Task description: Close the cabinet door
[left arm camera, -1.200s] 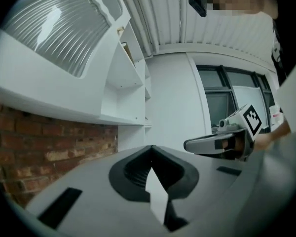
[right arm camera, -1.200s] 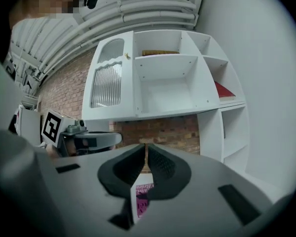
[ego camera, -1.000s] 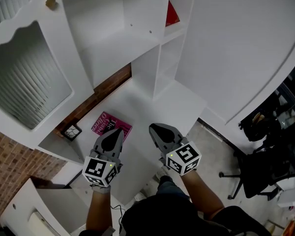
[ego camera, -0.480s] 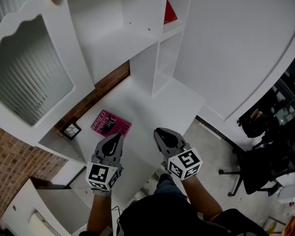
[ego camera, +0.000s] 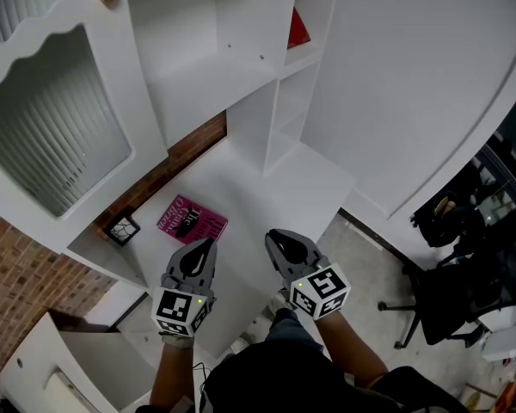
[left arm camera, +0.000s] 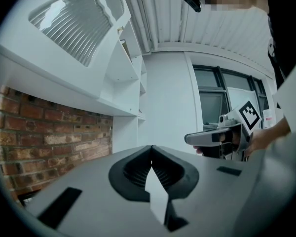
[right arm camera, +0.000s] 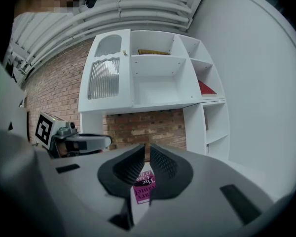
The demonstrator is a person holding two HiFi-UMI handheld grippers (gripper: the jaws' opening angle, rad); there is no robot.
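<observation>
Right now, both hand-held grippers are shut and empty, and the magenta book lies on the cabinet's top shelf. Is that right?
Not quite. The magenta book lies on the white counter below the cabinet, not on its top shelf; the head view shows this. The left hand-held gripper and the right hand-held gripper are indeed shut and empty.

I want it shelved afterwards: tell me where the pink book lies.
In the head view the pink book lies flat on the white desk, left of centre, just beyond the left tongs and right of a small black square.
</observation>
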